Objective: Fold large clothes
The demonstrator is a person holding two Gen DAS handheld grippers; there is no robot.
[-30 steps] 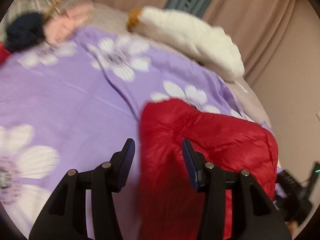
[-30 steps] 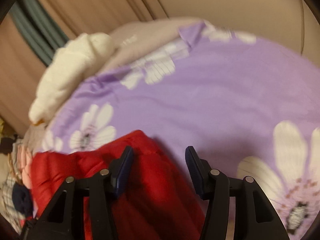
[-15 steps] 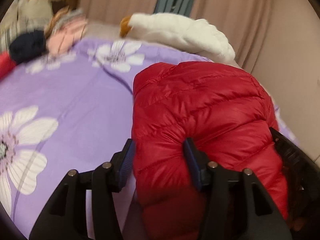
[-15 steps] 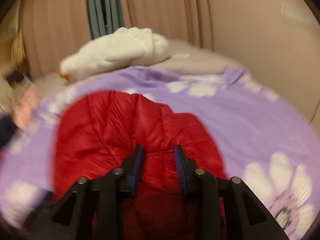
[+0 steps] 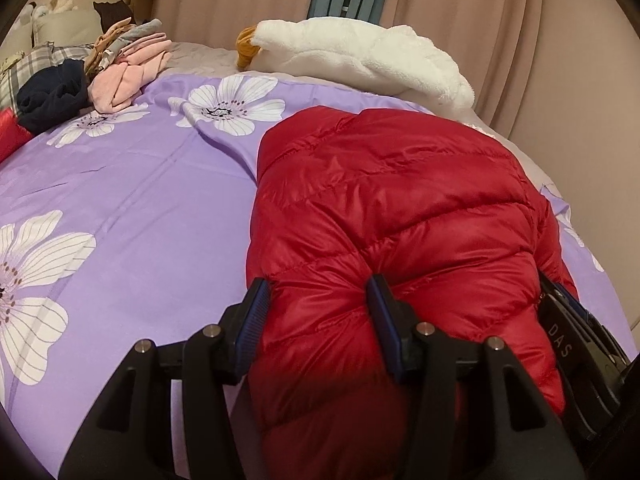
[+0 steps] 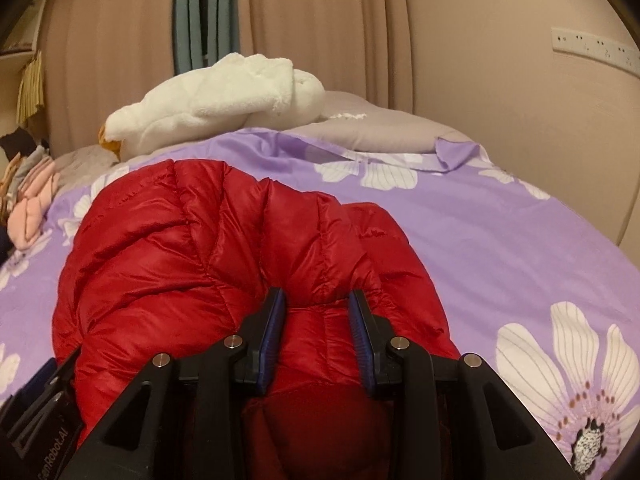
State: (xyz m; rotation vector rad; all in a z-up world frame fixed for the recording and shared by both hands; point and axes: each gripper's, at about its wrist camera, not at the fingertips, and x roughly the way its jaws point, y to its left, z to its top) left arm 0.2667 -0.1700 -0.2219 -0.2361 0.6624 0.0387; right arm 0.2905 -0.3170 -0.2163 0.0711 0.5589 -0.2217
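A red quilted puffer jacket [image 5: 392,208] lies bunched on the purple flowered bedsheet [image 5: 132,200]; it also shows in the right wrist view [image 6: 200,248]. My left gripper [image 5: 316,304] has its fingers pressed into the jacket's near left edge, with a thick wad of fabric between them. My right gripper [image 6: 316,312] is shut on the jacket's near right edge, its fingers [image 6: 272,320] squeezing a fold. The other gripper shows at the right edge of the left wrist view [image 5: 572,344].
A white plush goose [image 5: 360,56] lies along the far side of the bed [image 6: 216,92]. A pile of pink, navy and plaid clothes [image 5: 88,76] sits at the far left. Curtains [image 6: 304,20] and a wall close the back.
Both grippers have come in over the jacket and closed on its near edge. The jacket now fills the middle of both views; the right gripper's jaws have narrowed.
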